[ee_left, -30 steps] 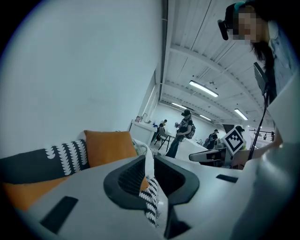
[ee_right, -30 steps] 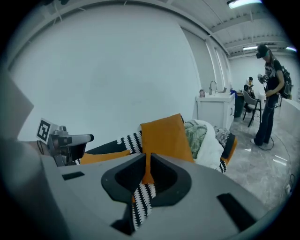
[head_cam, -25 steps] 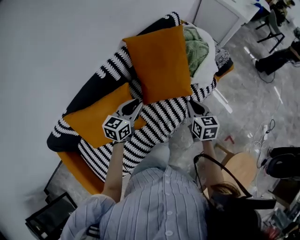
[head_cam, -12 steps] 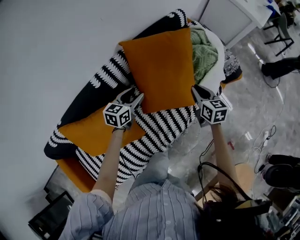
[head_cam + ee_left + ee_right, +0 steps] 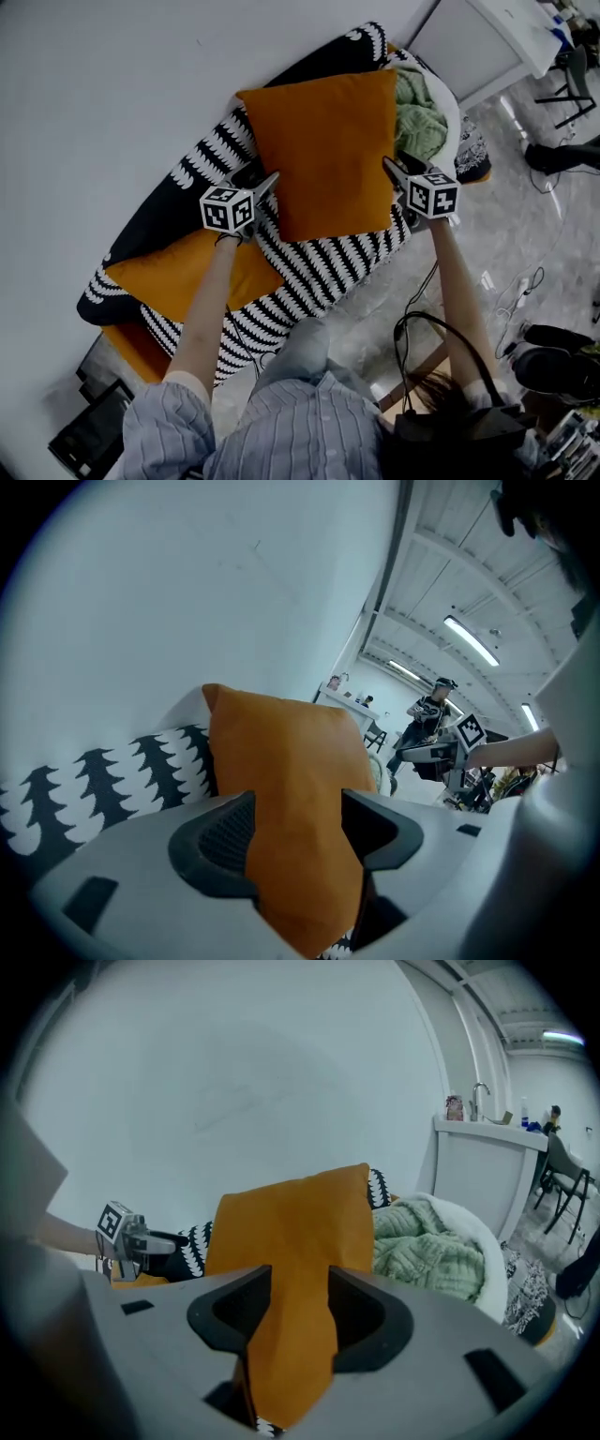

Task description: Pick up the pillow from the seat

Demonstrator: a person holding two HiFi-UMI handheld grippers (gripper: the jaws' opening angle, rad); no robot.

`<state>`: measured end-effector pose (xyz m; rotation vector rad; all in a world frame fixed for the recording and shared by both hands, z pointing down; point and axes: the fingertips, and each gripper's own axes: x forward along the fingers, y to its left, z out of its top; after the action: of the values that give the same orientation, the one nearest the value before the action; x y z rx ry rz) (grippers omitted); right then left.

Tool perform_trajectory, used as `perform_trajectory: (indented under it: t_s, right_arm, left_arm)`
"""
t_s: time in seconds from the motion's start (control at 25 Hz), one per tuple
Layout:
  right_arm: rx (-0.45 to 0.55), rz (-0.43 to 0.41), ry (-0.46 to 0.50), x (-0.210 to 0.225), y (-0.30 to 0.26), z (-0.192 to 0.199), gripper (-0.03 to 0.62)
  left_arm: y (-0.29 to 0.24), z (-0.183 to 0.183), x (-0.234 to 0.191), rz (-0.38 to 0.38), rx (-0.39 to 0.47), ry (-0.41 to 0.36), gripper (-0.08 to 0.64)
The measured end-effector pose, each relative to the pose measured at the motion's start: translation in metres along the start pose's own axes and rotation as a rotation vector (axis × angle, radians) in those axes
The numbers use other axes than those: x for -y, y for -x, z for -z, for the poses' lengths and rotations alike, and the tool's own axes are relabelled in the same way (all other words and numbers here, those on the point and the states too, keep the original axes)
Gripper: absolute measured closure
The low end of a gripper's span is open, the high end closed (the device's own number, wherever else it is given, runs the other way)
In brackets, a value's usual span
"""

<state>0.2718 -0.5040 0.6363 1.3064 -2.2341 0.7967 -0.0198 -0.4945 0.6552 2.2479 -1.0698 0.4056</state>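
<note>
An orange pillow stands tilted against the sofa's back, over the black-and-white striped seat cover. My left gripper is at the pillow's lower left corner and my right gripper at its lower right edge. In the left gripper view the pillow's corner hangs between the jaws of the left gripper, which are opening. In the right gripper view the pillow likewise lies loosely between the opening jaws of the right gripper, with gaps beside the fabric.
A second orange pillow lies flat on the seat to the left. A green knitted blanket on a white cushion fills the sofa's right end. A white cabinet stands behind. Cables cross the grey floor.
Both grippers carried the pillow up and away from the seat's front toward the sofa's back. Their jaws, shut on the pillow before, now stand apart.
</note>
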Motion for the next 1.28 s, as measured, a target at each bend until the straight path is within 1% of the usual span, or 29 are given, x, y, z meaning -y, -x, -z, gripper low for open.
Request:
perform_trajectory:
  t_s: [0.2, 0.32, 0.4, 0.48, 0.68, 0.76, 0.88, 0.96, 1.04, 1.12, 1.2, 1.24, 1.28]
  right_arm:
    - [-0.066, 0.025, 0.02, 0.035, -0.035, 0.001, 0.353]
    - [-0.083, 0.025, -0.008, 0.049, -0.051, -0.003, 0.314]
    - [-0.084, 0.022, -0.03, 0.057, -0.058, -0.008, 0.308]
    - [-0.088, 0.022, -0.029, 0.062, -0.065, -0.013, 0.305]
    - [-0.13, 0.015, 0.044, 0.058, -0.086, -0.015, 0.305]
    - [-0.139, 0.034, 0.06, 0.06, -0.094, -0.015, 0.305]
    - [-0.142, 0.048, 0.054, 0.062, -0.1, -0.016, 0.307]
    - [-0.145, 0.052, 0.052, 0.059, -0.101, -0.016, 0.328]
    - [-0.152, 0.055, 0.058, 0.055, -0.1, -0.015, 0.368]
    - [-0.152, 0.056, 0.064, 0.052, -0.097, -0.015, 0.407]
    - [-0.143, 0.05, 0.05, 0.046, -0.092, -0.015, 0.451]
    - [-0.137, 0.045, 0.037, 0.042, -0.089, -0.014, 0.471]
    - [-0.129, 0.038, 0.024, 0.038, -0.085, -0.013, 0.486]
  left_arm:
    - [-0.031, 0.002, -0.011, 0.031, -0.041, 0.014, 0.245]
    - [-0.043, -0.001, -0.015, 0.062, -0.032, 0.027, 0.224]
    - [-0.048, -0.008, -0.019, 0.078, -0.007, 0.026, 0.215]
    - [-0.053, -0.013, -0.023, 0.091, 0.013, 0.041, 0.206]
    - [-0.066, -0.012, -0.024, 0.147, -0.004, 0.063, 0.183]
    - [-0.071, -0.013, -0.025, 0.147, -0.003, 0.082, 0.184]
    - [-0.078, -0.015, -0.025, 0.14, 0.009, 0.105, 0.184]
    - [-0.08, -0.016, -0.027, 0.141, 0.018, 0.104, 0.186]
    - [-0.082, -0.015, -0.03, 0.13, 0.023, 0.117, 0.186]
    - [-0.085, -0.017, -0.032, 0.11, 0.028, 0.154, 0.189]
    - [-0.084, -0.018, -0.032, 0.098, 0.037, 0.187, 0.193]
    - [-0.082, -0.017, -0.033, 0.092, 0.039, 0.191, 0.209]
    - [-0.079, -0.016, -0.033, 0.084, 0.04, 0.19, 0.241]
